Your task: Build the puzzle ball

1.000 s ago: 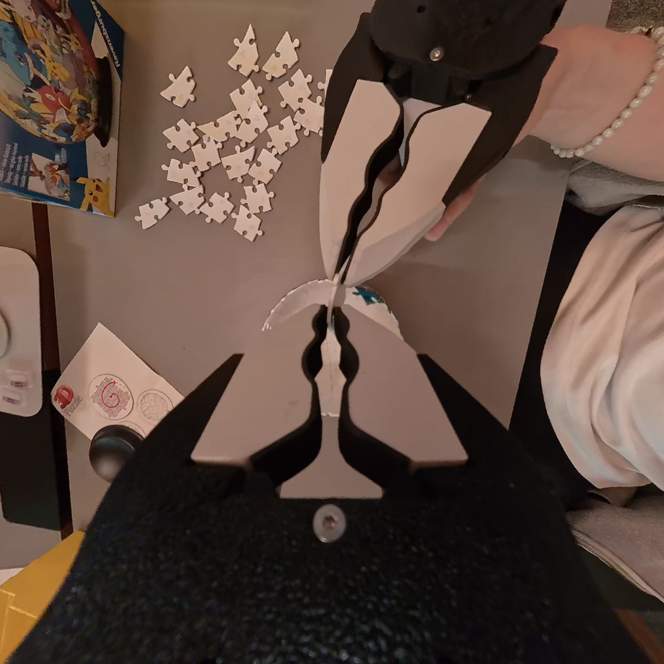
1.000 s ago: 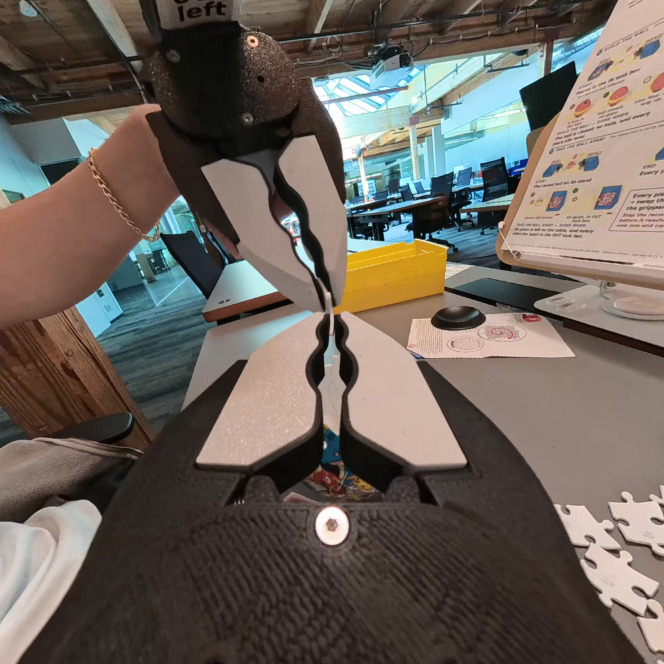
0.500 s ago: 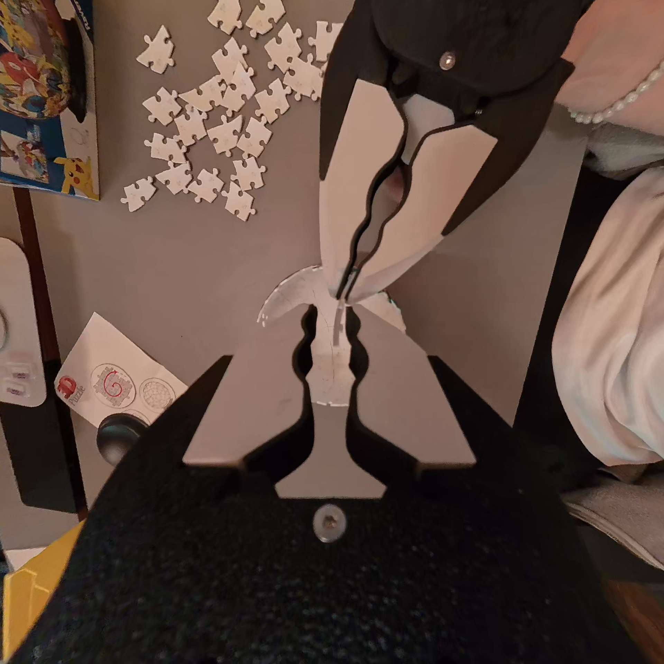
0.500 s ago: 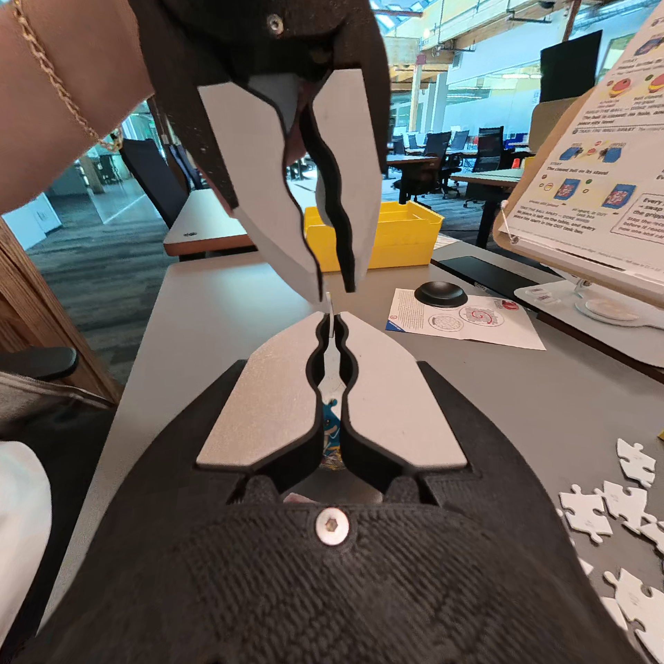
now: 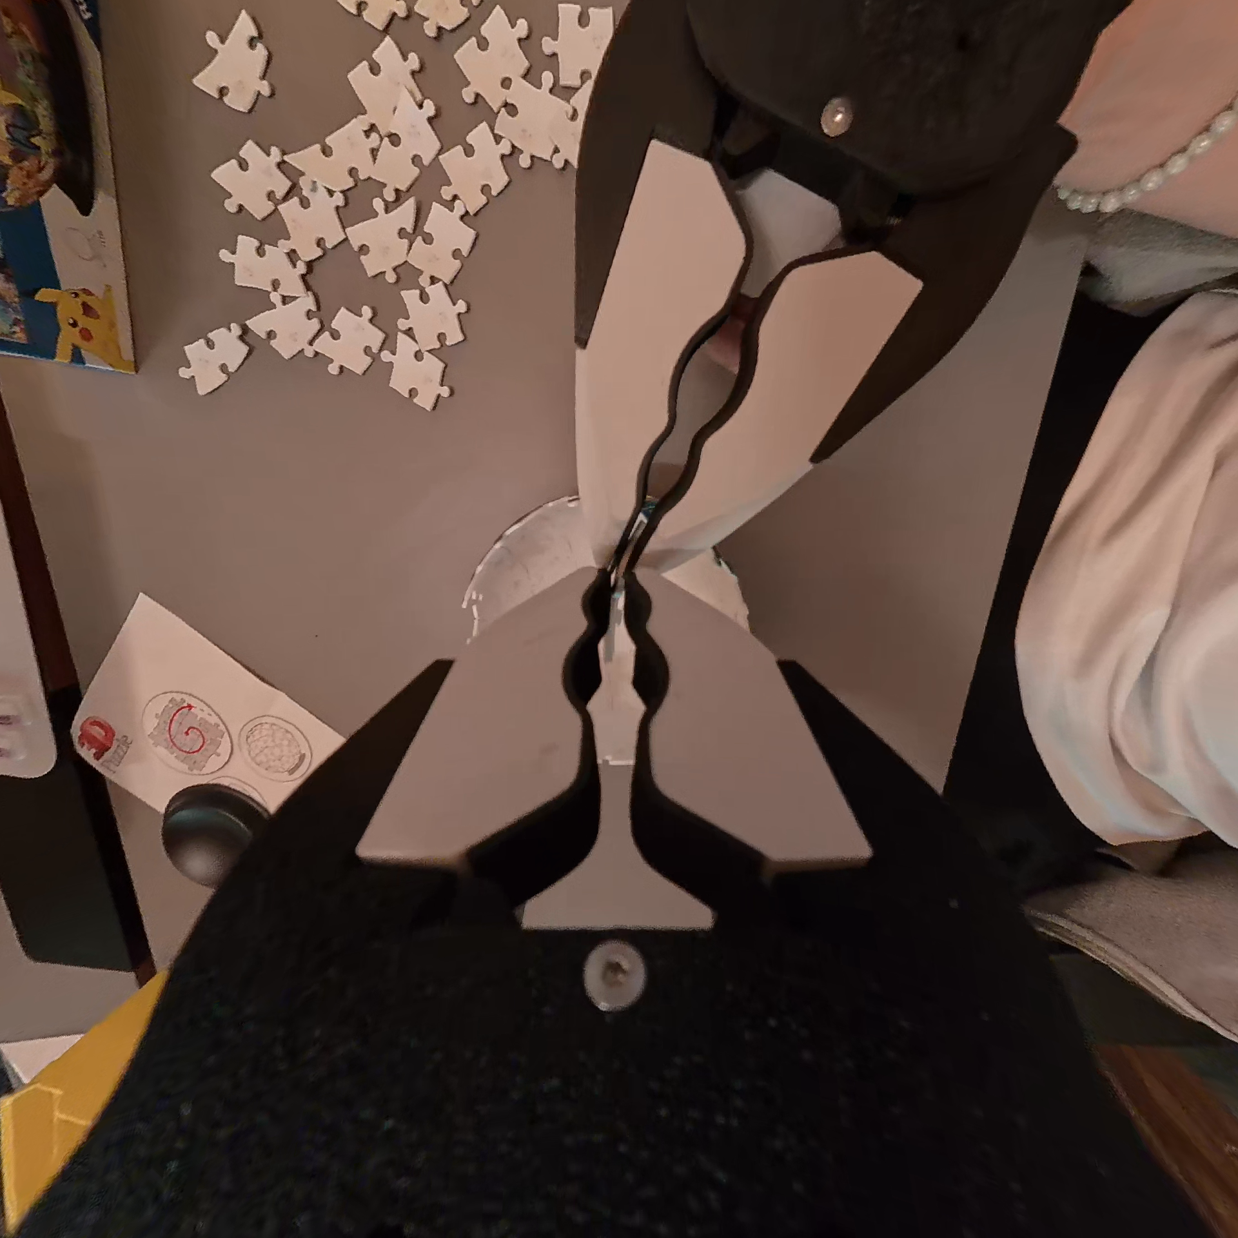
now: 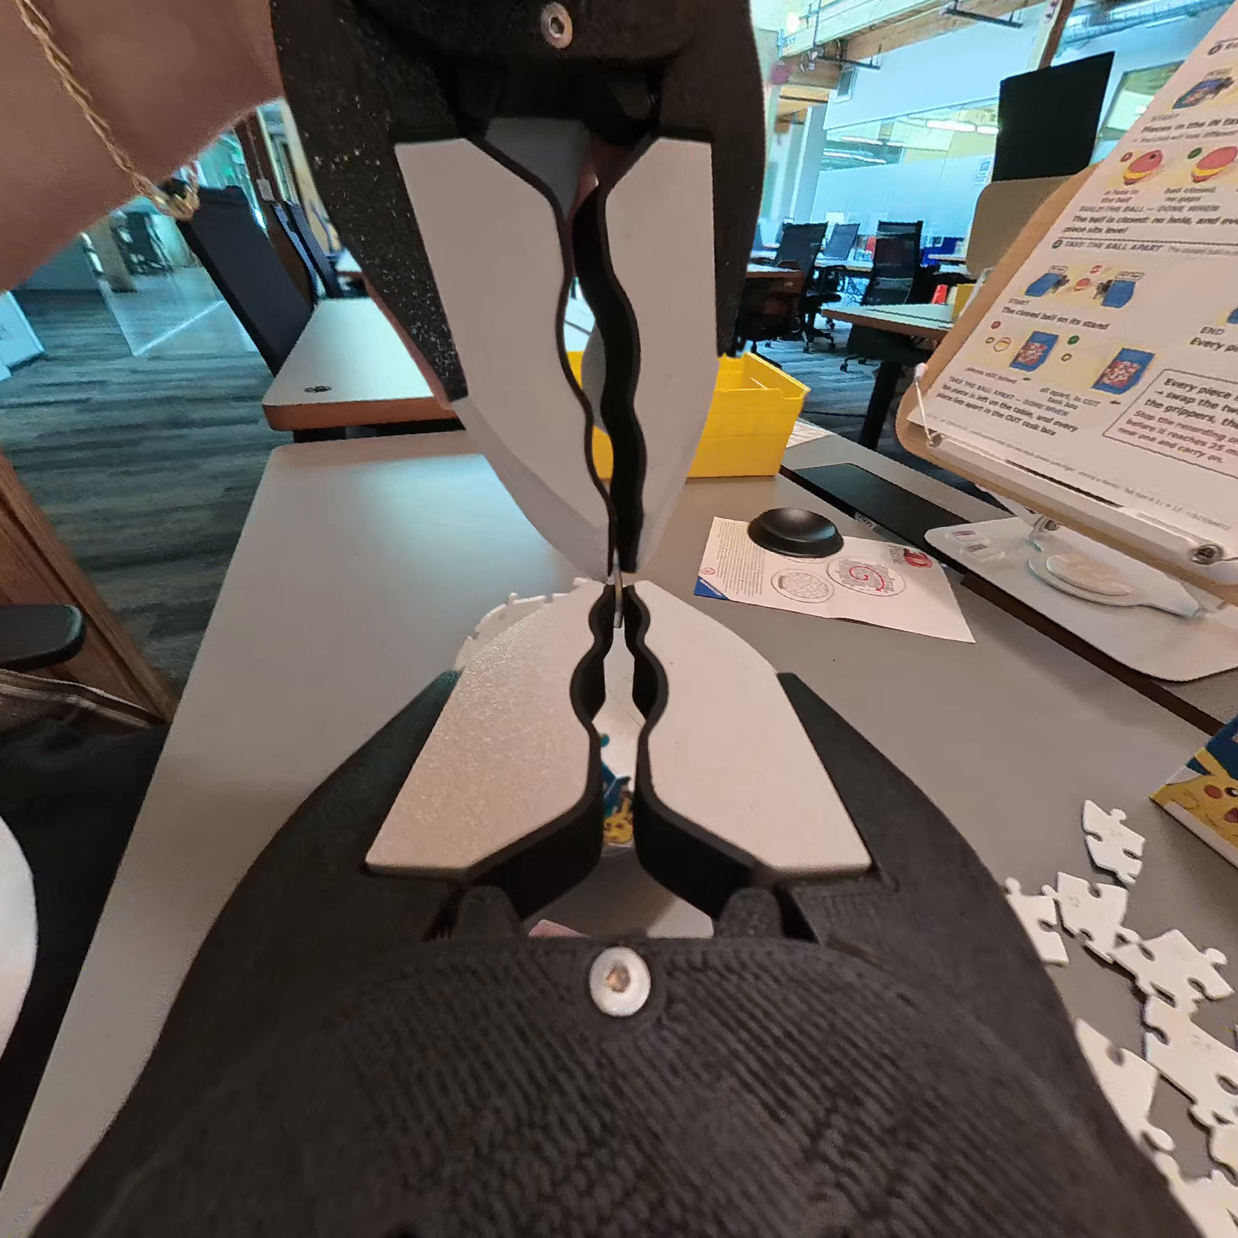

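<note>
You're holding both grippers tip to tip over the grey table (image 5: pixel 335 509), left gripper (image 5: pixel 613 593) pointing steeply down, right gripper (image 6: pixel 617 603) aimed roughly level along the table toward the yellow bin (image 6: pixel 750 415). In the right wrist view the left one is dropping in from above, tips meeting yours. Both sets of fingers are sitting narrow, pinched onto the curved shell (image 5: pixel 529 556), the partly built ball section, held in the air between the tips. Its white inner face is bulging up-left in the left view; a thin edge is running along your left gripper's axis between its fingers. Colour print is showing through the right gripper's gap. Loose pieces (image 5: pixel 348 221) are lying well apart, near the box (image 5: pixel 60 181); the leaflet (image 6: pixel 831 583) and black stand (image 6: pixel 794 532) are sitting off to the side.
</note>
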Tool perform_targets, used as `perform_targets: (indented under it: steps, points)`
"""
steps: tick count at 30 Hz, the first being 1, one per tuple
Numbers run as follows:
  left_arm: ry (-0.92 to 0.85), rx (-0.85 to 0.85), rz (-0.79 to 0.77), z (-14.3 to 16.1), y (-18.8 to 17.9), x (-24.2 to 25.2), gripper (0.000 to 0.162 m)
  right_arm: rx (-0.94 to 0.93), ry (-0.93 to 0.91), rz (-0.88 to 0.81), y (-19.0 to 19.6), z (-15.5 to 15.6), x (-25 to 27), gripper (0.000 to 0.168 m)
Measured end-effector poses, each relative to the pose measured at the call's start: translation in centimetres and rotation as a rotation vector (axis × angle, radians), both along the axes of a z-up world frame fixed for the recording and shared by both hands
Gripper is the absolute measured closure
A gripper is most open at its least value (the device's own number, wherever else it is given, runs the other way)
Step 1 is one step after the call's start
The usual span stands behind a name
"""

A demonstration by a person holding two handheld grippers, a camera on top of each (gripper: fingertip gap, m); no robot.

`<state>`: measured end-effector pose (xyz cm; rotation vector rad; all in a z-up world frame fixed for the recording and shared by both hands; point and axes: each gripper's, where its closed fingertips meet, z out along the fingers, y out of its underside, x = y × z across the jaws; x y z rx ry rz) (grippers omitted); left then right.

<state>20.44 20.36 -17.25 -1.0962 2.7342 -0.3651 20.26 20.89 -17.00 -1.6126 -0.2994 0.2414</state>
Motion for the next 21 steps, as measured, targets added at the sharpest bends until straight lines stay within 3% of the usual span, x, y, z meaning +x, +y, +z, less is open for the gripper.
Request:
perform_targets:
  steps: [1, 6, 9, 11, 14, 15, 18, 21]
  points:
    - [0.005, 0.013, -0.004, -0.2, 0.1, 0.0, 0.159, -0.009, -0.015, -0.005, 0.1, -0.2, 0.0, 0.166]
    - [0.013, 0.051, 0.034, -0.7, 0.9, 0.4, 0.160, -0.026, -0.051, -0.049, 0.3, -0.8, 0.4, 0.159]
    - [-0.014, 0.078, 0.145, -0.8, 2.9, 1.4, 0.160, -0.104, -0.092, -0.128, -0.2, -2.0, 2.2, 0.116]
    - [-0.049, 0.045, 0.224, -1.0, 3.9, 2.2, 0.160, -0.239, -0.057, -0.092, -1.1, -4.0, 2.3, 0.082]
    - [-0.122, -0.019, 0.298, -1.5, 5.0, 3.2, 0.160, -0.437, -0.066, -0.002, -1.9, -8.1, 1.4, 0.082]
    - [-0.148, -0.048, 0.318, -1.8, 5.4, 3.4, 0.160, -0.465, -0.092, -0.008, -1.6, -9.1, 1.3, 0.074]
    - [-0.219, -0.143, 0.376, -2.8, 6.6, 3.8, 0.160, -0.437, -0.109, -0.009, -0.1, -9.4, 0.5, 0.069]
    - [-0.267, -0.224, 0.412, -3.7, 7.6, 3.6, 0.160, -0.437, -0.080, 0.048, 0.2, -9.2, -1.0, 0.075]
